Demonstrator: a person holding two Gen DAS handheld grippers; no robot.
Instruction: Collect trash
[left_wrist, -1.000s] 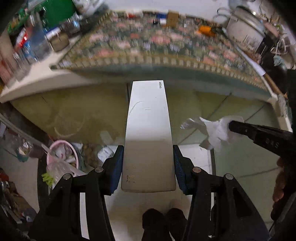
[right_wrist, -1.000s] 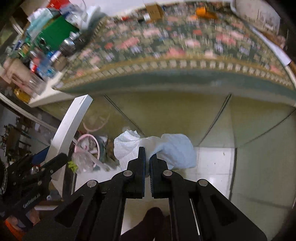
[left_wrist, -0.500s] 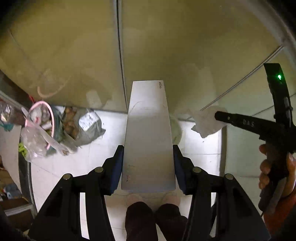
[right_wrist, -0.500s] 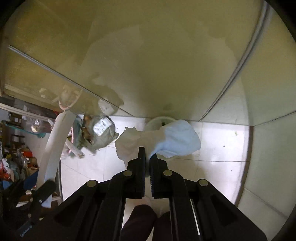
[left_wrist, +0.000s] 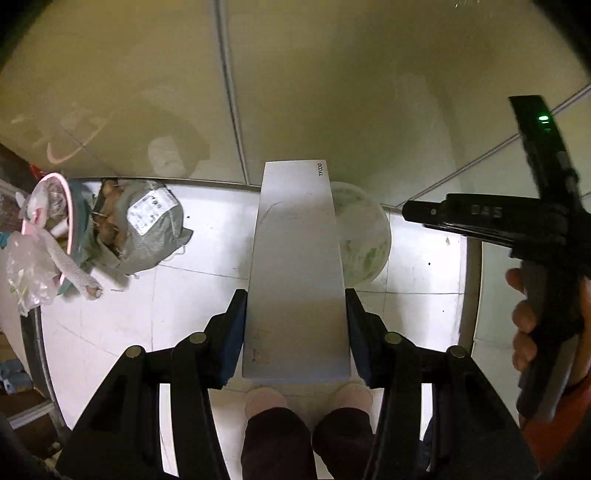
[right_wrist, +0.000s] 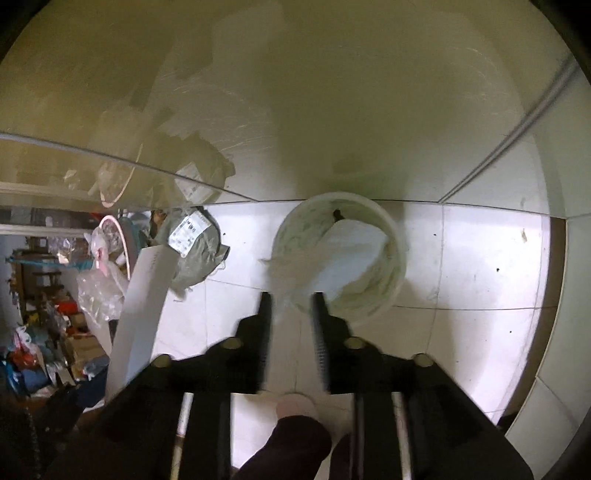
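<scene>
My left gripper (left_wrist: 295, 325) is shut on a long flat white box (left_wrist: 297, 266), which points down at the tiled floor. A white bucket (left_wrist: 369, 236) stands on the floor, half hidden behind that box. My right gripper (right_wrist: 291, 306) hangs just above the bucket (right_wrist: 400, 251) and its jaws are opening. The crumpled white tissue (right_wrist: 332, 254) is blurred and lies in the bucket's mouth, its tail still between the parted fingers, which do not press on it. In the left wrist view the right gripper (left_wrist: 406, 214) shows with a hand around its handle.
A grey bag with a white label (left_wrist: 151, 229) and a pink-rimmed basket (left_wrist: 55, 206) stuffed with plastic sit left of the bucket. Glossy yellow-green cabinet fronts (left_wrist: 332, 92) rise behind. The person's feet in pink slippers (left_wrist: 266, 400) stand below. Clutter (right_wrist: 37, 332) fills the far left.
Both grippers dropped from table height to just above the floor. The right jaws parted and let go of the tissue, which now lies in the bucket. The left still grips the box.
</scene>
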